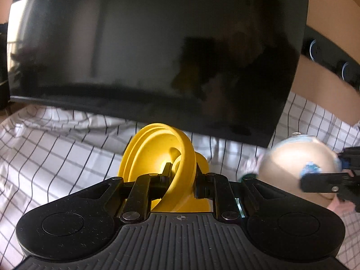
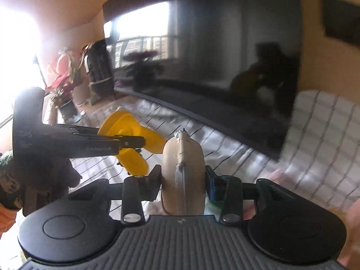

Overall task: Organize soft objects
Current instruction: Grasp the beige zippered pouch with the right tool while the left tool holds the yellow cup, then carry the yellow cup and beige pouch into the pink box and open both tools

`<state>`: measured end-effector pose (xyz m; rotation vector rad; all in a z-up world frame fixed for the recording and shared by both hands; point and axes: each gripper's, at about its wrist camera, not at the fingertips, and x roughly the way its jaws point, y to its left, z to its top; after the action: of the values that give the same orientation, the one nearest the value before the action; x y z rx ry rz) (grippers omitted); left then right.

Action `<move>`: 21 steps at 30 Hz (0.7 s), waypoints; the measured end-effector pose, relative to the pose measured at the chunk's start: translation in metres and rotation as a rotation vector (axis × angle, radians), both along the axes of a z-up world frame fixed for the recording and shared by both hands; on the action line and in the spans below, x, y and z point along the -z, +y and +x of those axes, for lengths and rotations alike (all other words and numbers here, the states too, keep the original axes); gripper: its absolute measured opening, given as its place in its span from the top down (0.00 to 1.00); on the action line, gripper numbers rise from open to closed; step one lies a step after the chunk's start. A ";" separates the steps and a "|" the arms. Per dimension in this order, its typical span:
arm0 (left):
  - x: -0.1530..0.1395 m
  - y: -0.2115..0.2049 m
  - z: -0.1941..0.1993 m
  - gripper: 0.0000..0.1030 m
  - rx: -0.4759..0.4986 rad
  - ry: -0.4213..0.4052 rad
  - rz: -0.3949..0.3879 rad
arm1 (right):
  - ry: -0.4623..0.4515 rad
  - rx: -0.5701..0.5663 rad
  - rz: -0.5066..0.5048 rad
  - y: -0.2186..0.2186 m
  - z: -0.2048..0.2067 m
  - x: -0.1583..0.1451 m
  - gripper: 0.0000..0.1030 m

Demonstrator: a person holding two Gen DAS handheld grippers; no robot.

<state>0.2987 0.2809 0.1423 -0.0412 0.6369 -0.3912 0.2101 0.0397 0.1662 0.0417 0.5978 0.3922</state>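
My left gripper (image 1: 180, 176) is shut on a yellow soft rubber piece (image 1: 157, 148) with a wide ribbed disc, held up above the checked cloth (image 1: 56, 153). The right wrist view shows the same yellow piece (image 2: 121, 123) to the left, in the left gripper (image 2: 135, 145). My right gripper (image 2: 183, 178) is shut on a beige, flattened round pouch (image 2: 180, 150) with a seam and a small tassel, standing on edge between the pads. In the left wrist view the beige pouch (image 1: 292, 164) hangs at the right in the right gripper (image 1: 321, 168), blurred.
A large black TV screen (image 1: 157, 45) stands close behind both grippers, over the cloth-covered surface (image 2: 315, 135). A potted plant with red leaves (image 2: 63, 83) stands at the far left by a bright window. A dark wall strip with round sockets (image 1: 326, 56) runs at the right.
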 end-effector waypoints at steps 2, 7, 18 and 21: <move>-0.007 -0.006 0.002 0.81 -0.009 -0.011 -0.017 | -0.022 0.029 -0.005 -0.014 -0.004 -0.010 0.62; -0.023 -0.037 0.001 0.81 0.020 -0.035 -0.023 | -0.062 0.096 -0.016 -0.050 -0.019 -0.024 0.62; -0.040 -0.150 -0.028 0.81 0.150 -0.054 -0.024 | -0.133 0.228 -0.043 -0.149 -0.072 -0.031 0.62; -0.046 -0.188 -0.037 0.81 0.189 -0.063 -0.016 | -0.142 0.269 -0.040 -0.179 -0.087 -0.030 0.62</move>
<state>0.2617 0.0934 0.1884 0.0165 0.5771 -0.5775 0.1231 -0.1396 0.1960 0.0550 0.4521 0.1213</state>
